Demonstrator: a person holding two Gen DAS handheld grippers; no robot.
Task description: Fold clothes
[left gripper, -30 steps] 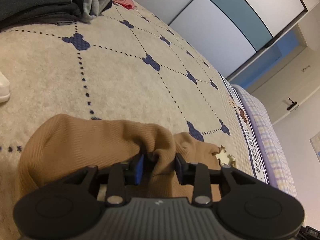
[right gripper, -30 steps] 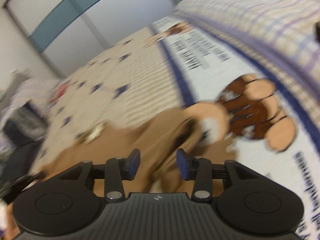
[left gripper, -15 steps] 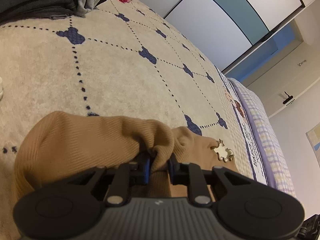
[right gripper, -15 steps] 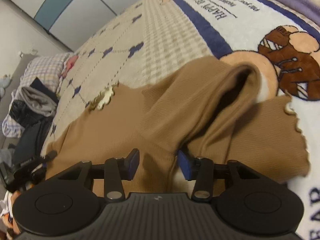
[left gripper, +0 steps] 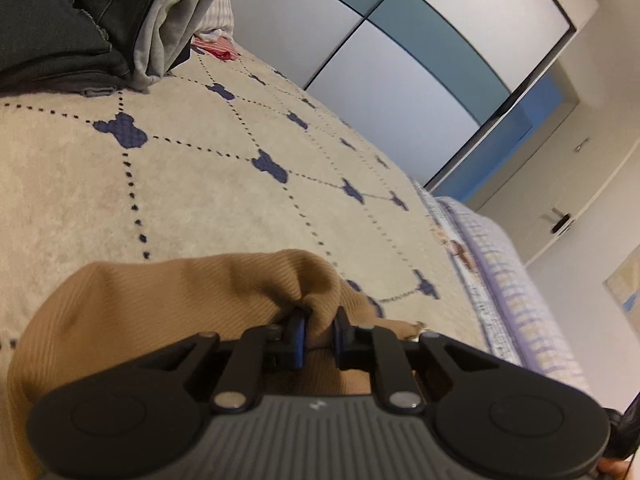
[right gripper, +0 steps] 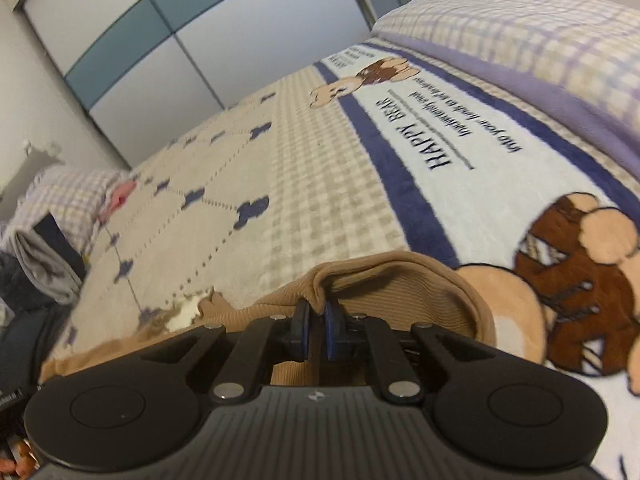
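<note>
2 tools gripped the tan ribbed top (left gripper: 168, 304) at the lower centre of both views, on the bed blanket (left gripper: 192, 184): left tool (left gripper: 318, 334) and right tool (right gripper: 316, 330) each pinched a bunched fold. The soft, light knit would likely sag, so edges looked best to grasp.

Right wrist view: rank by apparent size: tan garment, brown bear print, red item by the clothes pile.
1. tan garment, though nearness inflates it
2. brown bear print, cut by frame edge, so close to the garment
3. red item, far off
</note>
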